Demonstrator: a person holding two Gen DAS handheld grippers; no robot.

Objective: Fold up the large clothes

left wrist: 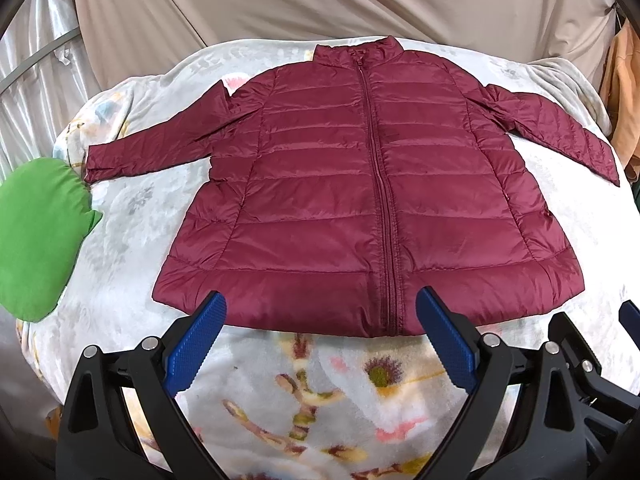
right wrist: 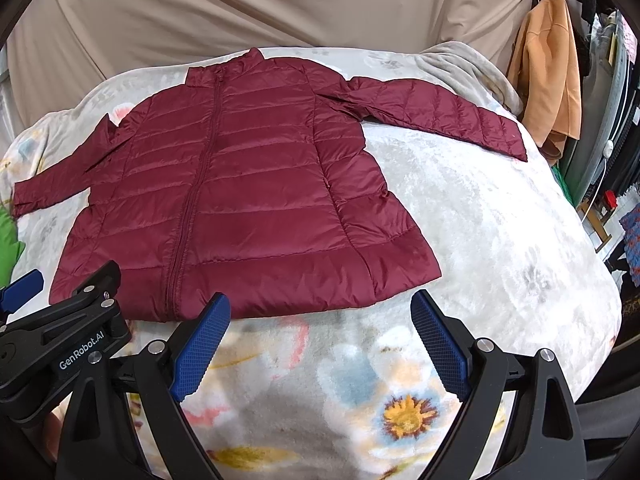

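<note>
A maroon quilted puffer jacket (left wrist: pixel 352 200) (right wrist: pixel 240 200) lies flat and zipped on a floral blanket, collar away from me, both sleeves spread out to the sides. My left gripper (left wrist: pixel 322 304) hovers open just short of the jacket's hem near the zipper, with nothing between its blue pads. My right gripper (right wrist: pixel 320 304) is open too, near the hem's right corner and holding nothing. The left gripper's black body (right wrist: pixel 60 320) shows at the lower left of the right wrist view.
The floral blanket (left wrist: pixel 320 392) (right wrist: pixel 500 220) covers the whole work surface. A green cloth bundle (left wrist: pixel 36 236) lies at the left edge by the left sleeve's cuff. A beige curtain (left wrist: pixel 320 0) hangs behind. An orange garment (right wrist: pixel 548 80) hangs at the right, with clutter beyond it.
</note>
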